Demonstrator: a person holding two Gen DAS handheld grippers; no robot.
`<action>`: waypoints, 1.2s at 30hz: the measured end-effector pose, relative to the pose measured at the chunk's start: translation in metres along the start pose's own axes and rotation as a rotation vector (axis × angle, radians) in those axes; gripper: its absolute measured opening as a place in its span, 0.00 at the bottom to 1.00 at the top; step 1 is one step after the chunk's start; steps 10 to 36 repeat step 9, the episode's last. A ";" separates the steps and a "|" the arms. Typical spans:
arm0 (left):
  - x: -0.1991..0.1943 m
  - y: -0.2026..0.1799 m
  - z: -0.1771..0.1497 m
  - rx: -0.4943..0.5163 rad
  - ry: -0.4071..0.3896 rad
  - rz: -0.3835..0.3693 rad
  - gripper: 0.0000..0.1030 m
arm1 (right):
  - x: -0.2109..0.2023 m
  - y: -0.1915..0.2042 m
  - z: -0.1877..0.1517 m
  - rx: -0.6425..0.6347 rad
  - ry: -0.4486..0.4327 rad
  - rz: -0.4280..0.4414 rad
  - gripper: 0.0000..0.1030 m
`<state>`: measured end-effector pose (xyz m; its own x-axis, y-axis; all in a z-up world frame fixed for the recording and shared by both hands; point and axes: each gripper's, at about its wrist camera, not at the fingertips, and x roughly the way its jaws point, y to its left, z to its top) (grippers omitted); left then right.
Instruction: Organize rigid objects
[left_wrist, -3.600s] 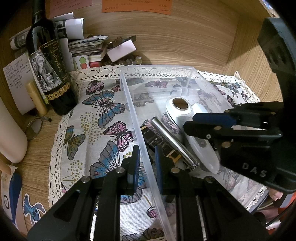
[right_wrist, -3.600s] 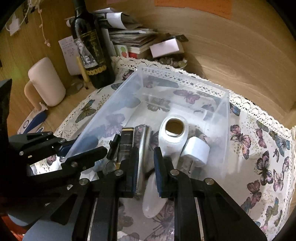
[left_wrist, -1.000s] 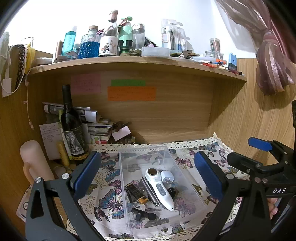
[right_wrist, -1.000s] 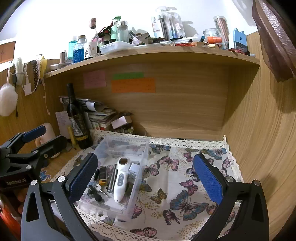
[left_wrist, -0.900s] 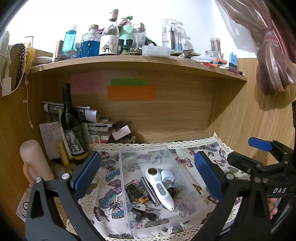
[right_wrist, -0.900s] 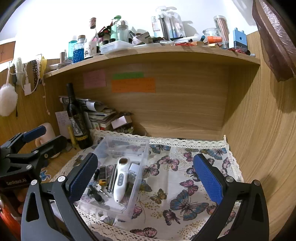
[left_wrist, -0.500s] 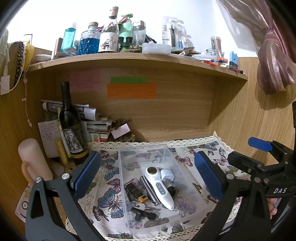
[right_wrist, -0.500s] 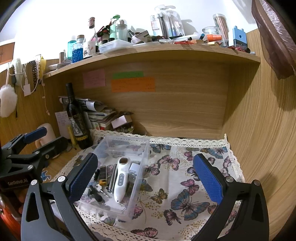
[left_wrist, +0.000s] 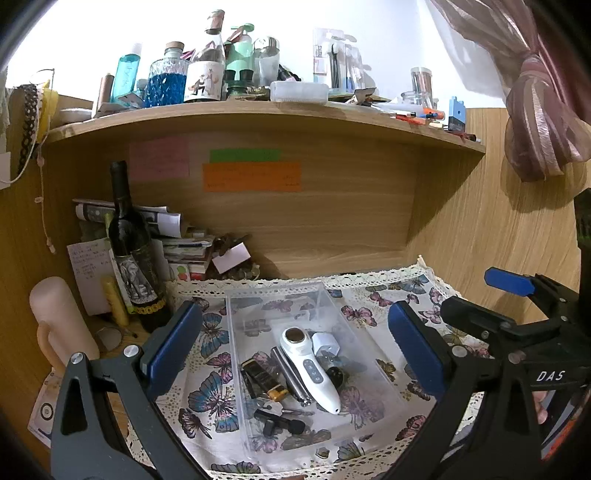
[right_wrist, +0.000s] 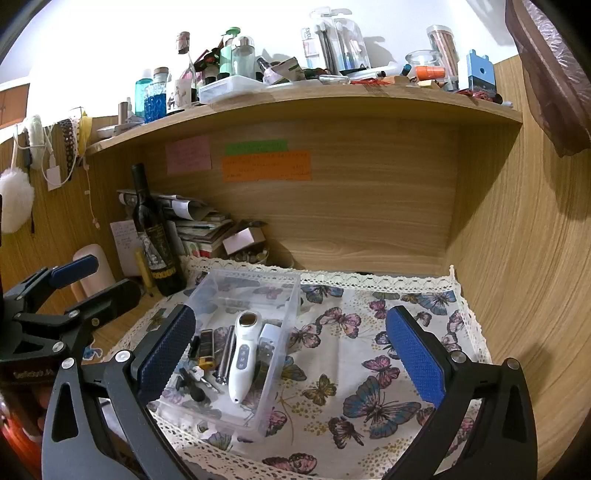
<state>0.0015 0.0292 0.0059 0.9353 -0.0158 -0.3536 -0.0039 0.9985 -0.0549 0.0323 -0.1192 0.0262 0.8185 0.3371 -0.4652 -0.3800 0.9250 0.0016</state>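
Observation:
A clear plastic bin (left_wrist: 273, 291) (right_wrist: 280, 280) stands on the butterfly cloth (left_wrist: 207, 391) (right_wrist: 369, 369). In it lie a white handheld device (left_wrist: 310, 365) (right_wrist: 243, 354), a white plug adapter (left_wrist: 325, 343) (right_wrist: 269, 338), a silver tube (left_wrist: 290, 373), a black and gold lighter (left_wrist: 264, 378) and small black parts (left_wrist: 280, 424). My left gripper (left_wrist: 295, 350) is open and empty, held back above the bin. My right gripper (right_wrist: 291, 350) is open and empty, to the right of the bin. Each gripper shows in the other's view: the right (left_wrist: 517, 321), the left (right_wrist: 66, 295).
A wine bottle (left_wrist: 133, 251) (right_wrist: 153, 236), a pink cylinder (left_wrist: 59, 325), papers and books (left_wrist: 184, 251) stand at the back left. A wooden shelf (left_wrist: 258, 114) loaded with bottles hangs above. Wooden walls close the back and right (right_wrist: 517, 258).
Since 3.6 s ago both grippers have pulled back from the bin and opened wide. Over the last second the views have barely shifted.

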 end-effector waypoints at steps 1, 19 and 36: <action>0.000 0.000 0.000 0.002 -0.002 0.003 0.99 | 0.000 0.000 0.000 0.002 0.001 0.000 1.00; 0.001 0.001 0.001 -0.007 0.001 0.001 0.99 | 0.003 0.001 0.000 0.018 0.014 0.001 1.00; 0.001 0.001 0.001 -0.007 0.001 0.001 0.99 | 0.003 0.001 0.000 0.018 0.014 0.001 1.00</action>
